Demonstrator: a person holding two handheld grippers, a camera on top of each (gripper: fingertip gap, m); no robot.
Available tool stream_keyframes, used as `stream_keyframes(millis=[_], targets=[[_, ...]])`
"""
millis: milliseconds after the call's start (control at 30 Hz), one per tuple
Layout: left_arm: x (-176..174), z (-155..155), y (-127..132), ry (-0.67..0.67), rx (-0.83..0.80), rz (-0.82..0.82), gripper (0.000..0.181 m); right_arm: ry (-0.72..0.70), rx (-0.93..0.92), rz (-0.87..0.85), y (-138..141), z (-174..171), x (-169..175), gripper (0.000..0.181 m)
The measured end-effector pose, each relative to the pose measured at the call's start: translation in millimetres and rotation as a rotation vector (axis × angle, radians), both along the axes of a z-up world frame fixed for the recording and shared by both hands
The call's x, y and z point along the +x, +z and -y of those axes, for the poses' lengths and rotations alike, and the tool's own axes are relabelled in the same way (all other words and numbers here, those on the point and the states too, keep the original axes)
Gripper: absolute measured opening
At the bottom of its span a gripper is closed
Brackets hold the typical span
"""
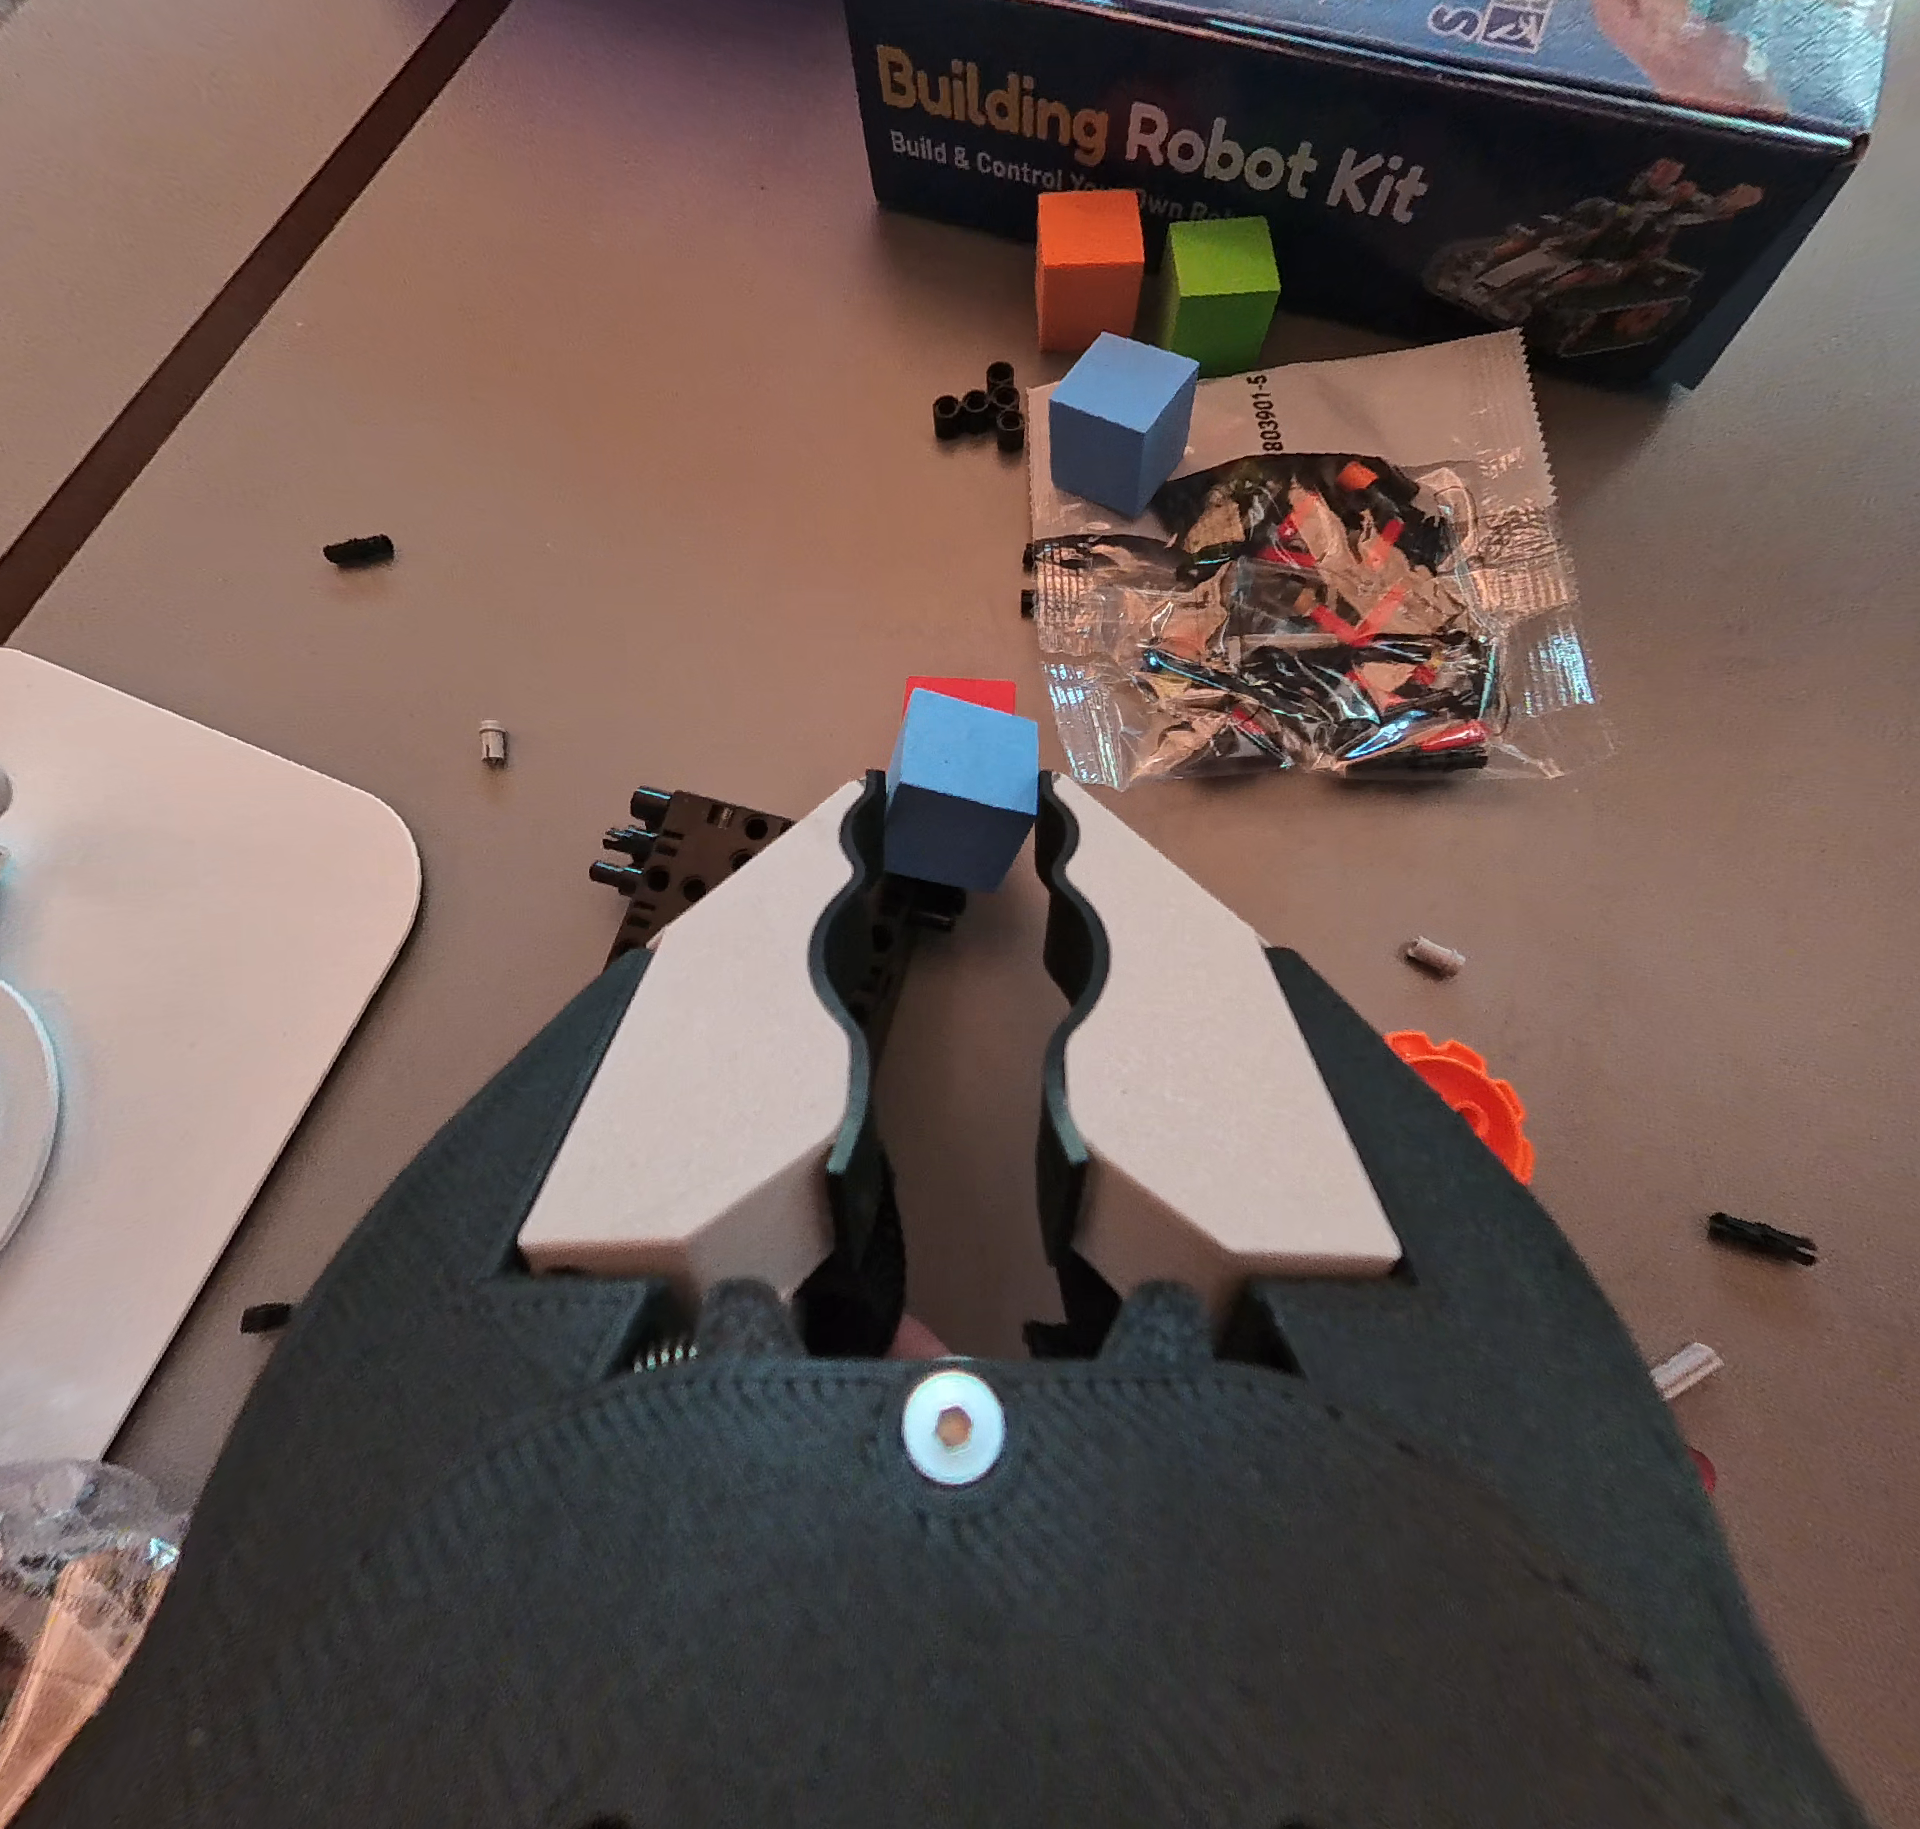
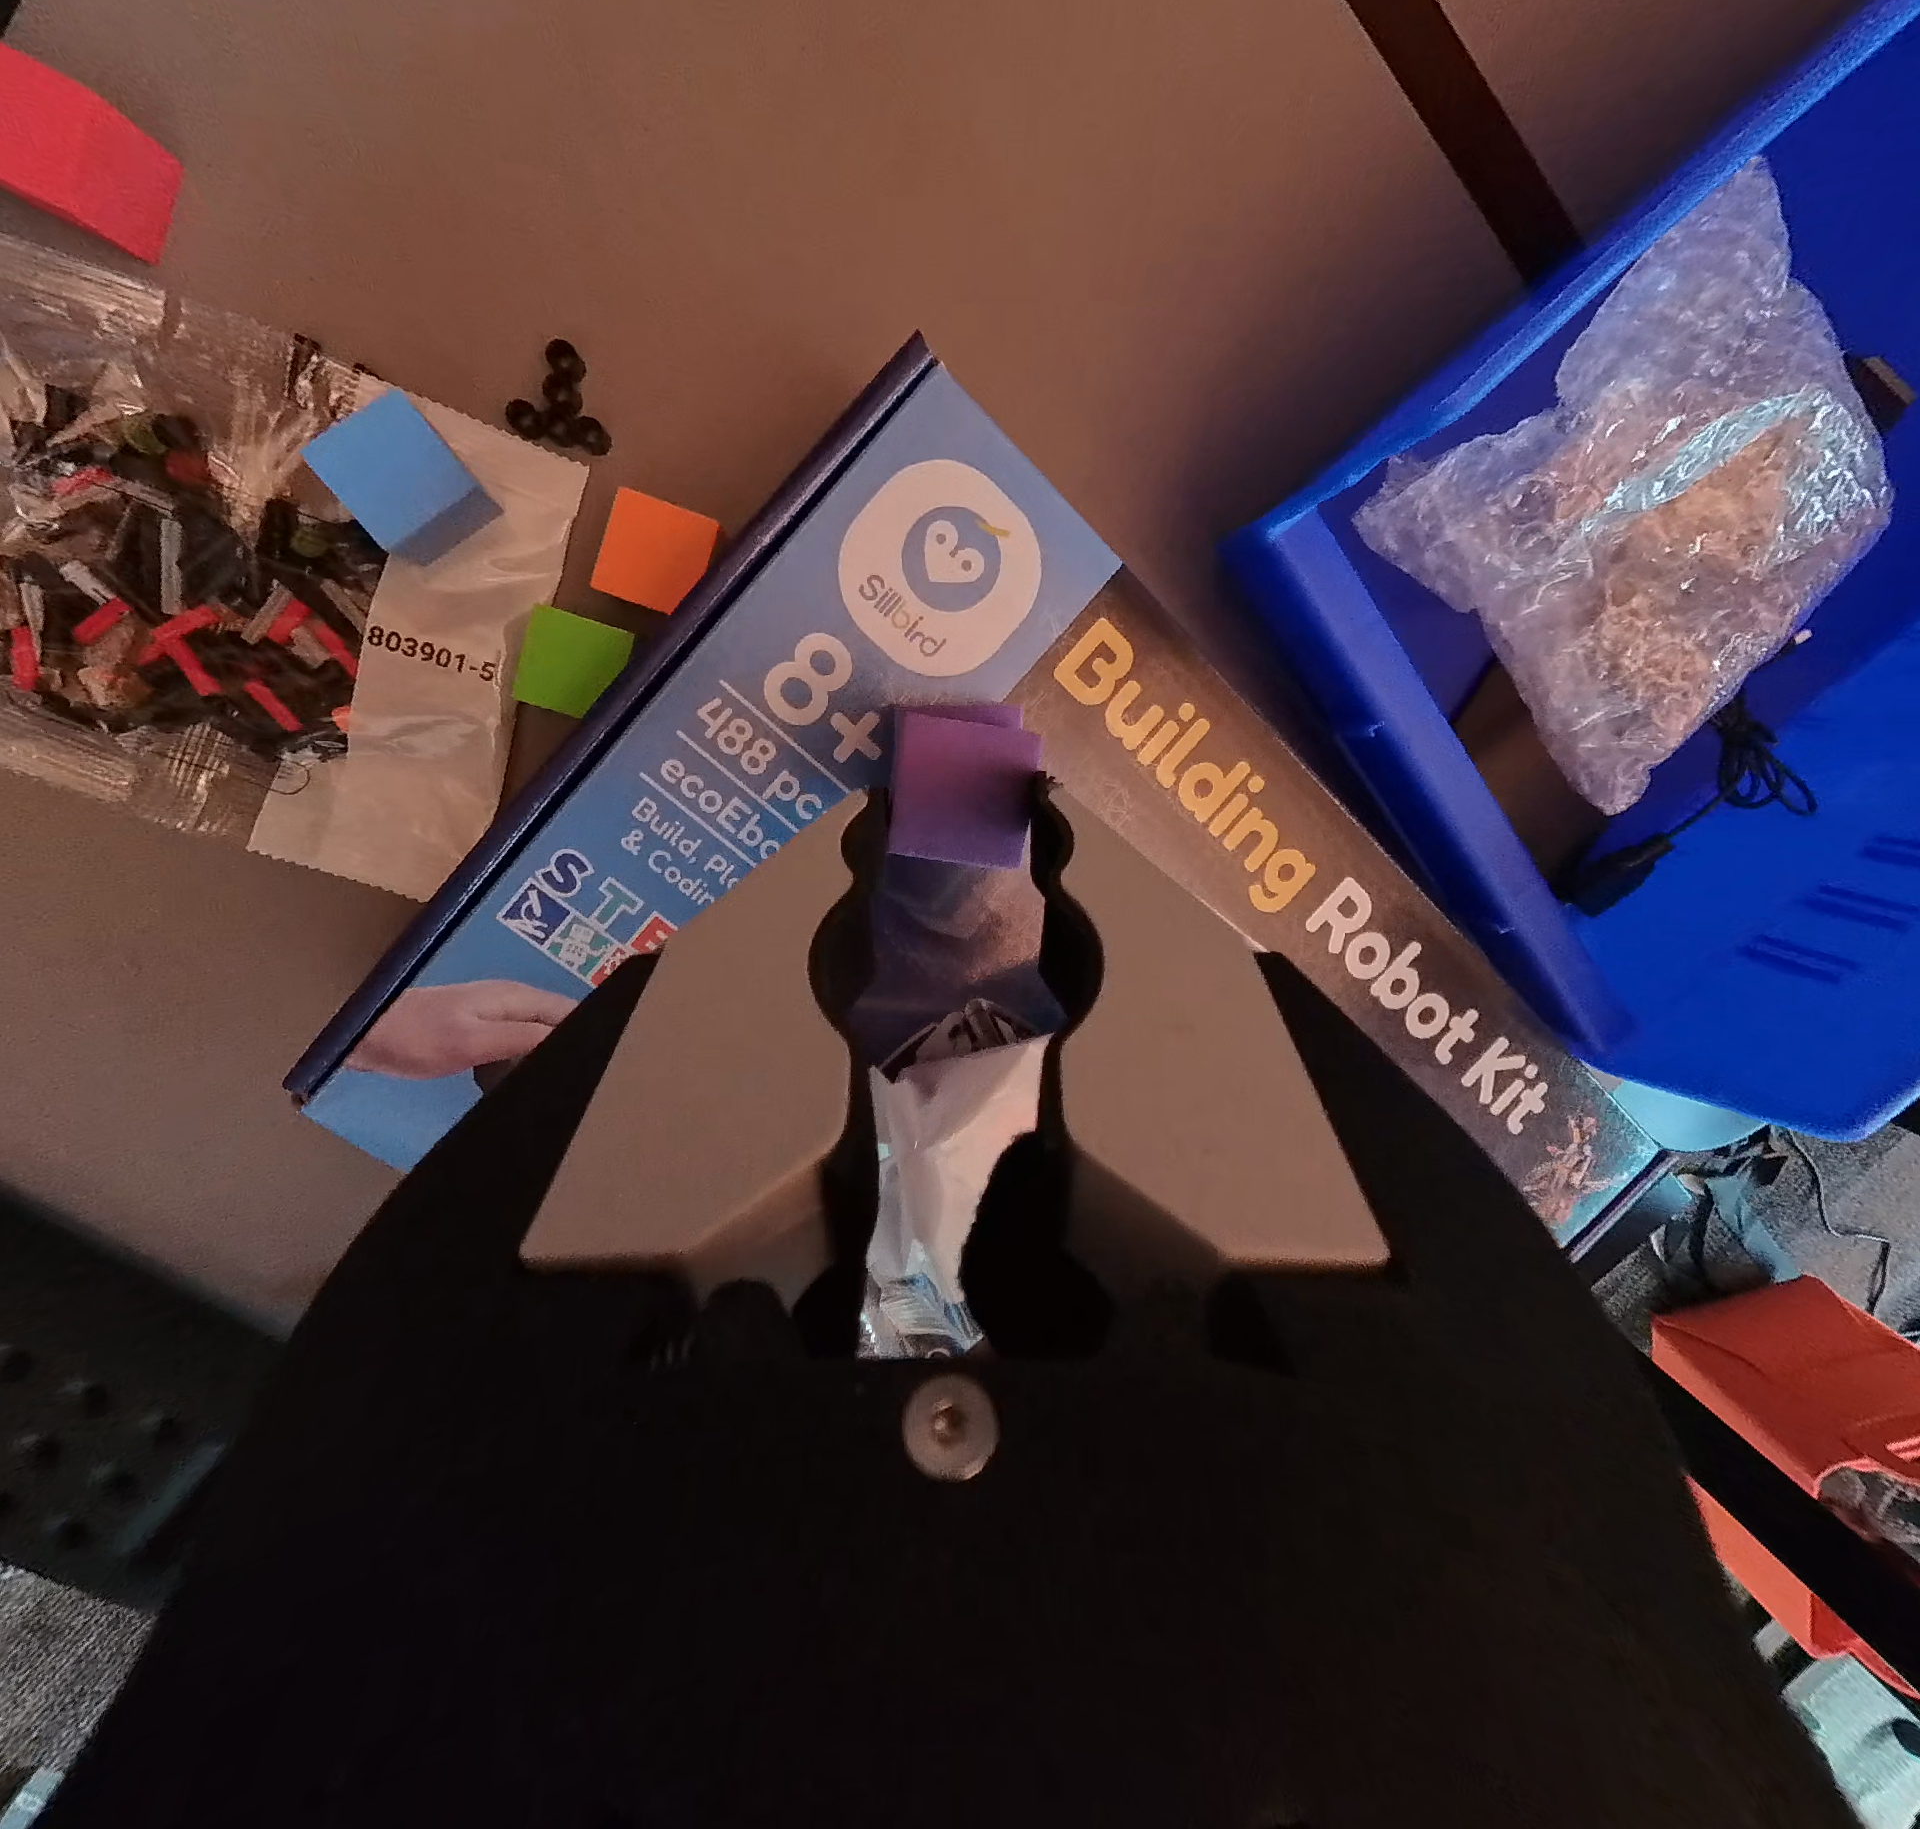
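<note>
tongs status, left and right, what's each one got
Left tongs: shut on the blue cube.
Right tongs: shut on the purple block.

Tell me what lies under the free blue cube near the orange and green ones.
The blue cube rests on the white end of a clear bag of small parts, its edge overhanging toward the table. The patch of bag directly beneath is hidden.
</note>
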State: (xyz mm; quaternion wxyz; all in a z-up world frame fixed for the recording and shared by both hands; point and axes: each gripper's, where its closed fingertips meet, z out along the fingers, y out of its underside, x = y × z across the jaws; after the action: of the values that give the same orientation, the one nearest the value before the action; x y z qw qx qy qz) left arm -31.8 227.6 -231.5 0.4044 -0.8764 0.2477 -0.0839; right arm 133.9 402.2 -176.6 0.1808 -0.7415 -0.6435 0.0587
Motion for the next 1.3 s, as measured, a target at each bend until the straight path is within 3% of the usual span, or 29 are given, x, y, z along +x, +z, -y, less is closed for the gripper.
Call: stream_keyframes(millis=[400, 533, 667, 833, 967, 1033, 1167, 1300], targets=[[0, 0, 2, 0.000, 0.004, 0.002, 0.026, -0.011, 0.007, -0.012, -1, -4, -5, 0.026], [0, 0, 5, 0.000, 0.016, 0.012, 0.027, -0.035, 0.059, -0.031, 10, -8, -4, 0.045], [1, 0, 4, 0.000, 0.012, 0.013, 0.027, 0.107, 0.077, -0.123, 26, 32, -37, 0.044], [-1, 0, 4, 0.002, 0.011, 0.007, 0.026, 0.362, -0.024, -0.020, -25, 107, -75, 0.052], [-2, 1, 6, 0.004, 0.017, 0.006, 0.026, 0.378, -0.001, 0.137, -72, 108, -78, 0.049], [-3, 1, 6, 0.006, 0.018, 0.006, 0.026, 0.353, -0.007, 0.158, -80, 105, -79, 0.028], [-2, 0, 6, 0.003, 0.017, 0.009, 0.027, 0.336, -0.011, 0.077, -59, 103, -86, 0.027], [-2, 0, 8, 0.006, 0.022, 0.016, 0.027, 0.276, 0.040, -0.013, -1, 80, -74, 0.026]])
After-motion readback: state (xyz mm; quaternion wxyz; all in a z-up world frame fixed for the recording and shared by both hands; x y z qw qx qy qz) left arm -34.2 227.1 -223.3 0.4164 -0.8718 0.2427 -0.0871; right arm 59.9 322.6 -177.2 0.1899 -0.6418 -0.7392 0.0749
